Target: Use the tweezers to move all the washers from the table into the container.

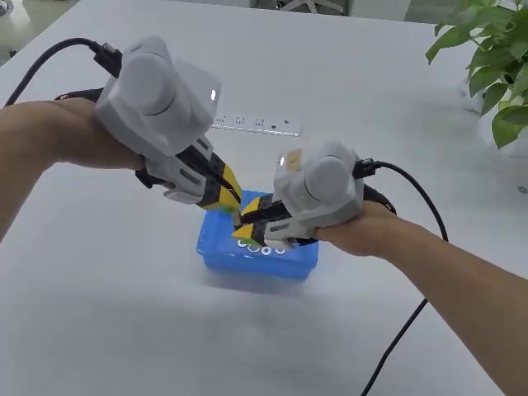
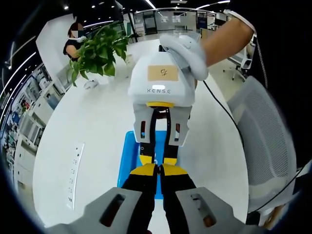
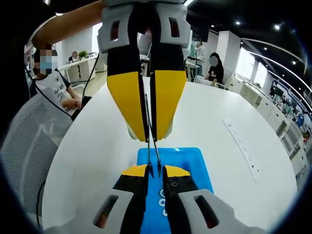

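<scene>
A blue container (image 1: 216, 254) stands mid-table with several washers (image 1: 266, 249) in it; the washers (image 3: 162, 200) also lie just past my right jaws. Over the container (image 3: 195, 170) my two grippers meet nose to nose. My left gripper (image 1: 235, 208) comes down from the upper left, its yellow jaws shut on thin metal tweezers (image 3: 152, 131). The tweezers' points run down between the jaws of my right gripper (image 3: 156, 171), which are drawn in close on them. In the left gripper view my left gripper (image 2: 157, 168) faces the right gripper (image 2: 157, 155) above the container (image 2: 127, 156).
A white power strip (image 1: 256, 124) lies on the table behind the container. A potted plant (image 1: 495, 66) stands at the far right. The right gripper's black cable (image 1: 404, 330) trails toward the near edge. A mesh chair (image 3: 29, 146) and seated people are beyond the table.
</scene>
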Available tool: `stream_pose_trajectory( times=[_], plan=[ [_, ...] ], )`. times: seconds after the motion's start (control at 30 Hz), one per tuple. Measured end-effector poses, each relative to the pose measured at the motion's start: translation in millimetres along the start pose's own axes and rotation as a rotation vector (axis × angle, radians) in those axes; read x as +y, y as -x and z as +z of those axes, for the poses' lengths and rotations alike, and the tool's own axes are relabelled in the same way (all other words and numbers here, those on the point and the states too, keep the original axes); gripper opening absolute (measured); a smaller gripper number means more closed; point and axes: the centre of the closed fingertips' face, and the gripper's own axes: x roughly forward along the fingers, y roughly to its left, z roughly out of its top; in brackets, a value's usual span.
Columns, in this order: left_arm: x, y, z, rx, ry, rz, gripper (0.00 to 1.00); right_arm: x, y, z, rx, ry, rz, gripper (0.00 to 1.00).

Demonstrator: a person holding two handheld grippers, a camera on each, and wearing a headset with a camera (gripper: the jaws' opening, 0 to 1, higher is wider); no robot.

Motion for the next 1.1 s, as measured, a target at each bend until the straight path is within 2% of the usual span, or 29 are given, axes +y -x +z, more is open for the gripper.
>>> stream_pose_trajectory(
  times=[0.47, 0.77, 1.1],
  plan=[
    [-5.5, 10.6, 2.2, 0.01, -0.002, 0.013, 0.06, 5.6, 7.8, 5.4, -0.012, 0.009, -0.011, 0.11],
    [-15.3, 15.8, 2.3, 0.018, -0.013, 0.019, 0.06, 16.7, 15.9, 7.1, 0.002, 0.028, -0.006, 0.07],
    [-28.9, 12.3, -9.0, 0.075, -0.041, 0.014, 0.07, 29.1, 24.3, 8.2, 0.029, 0.058, 0.002, 0.06]
  ],
)
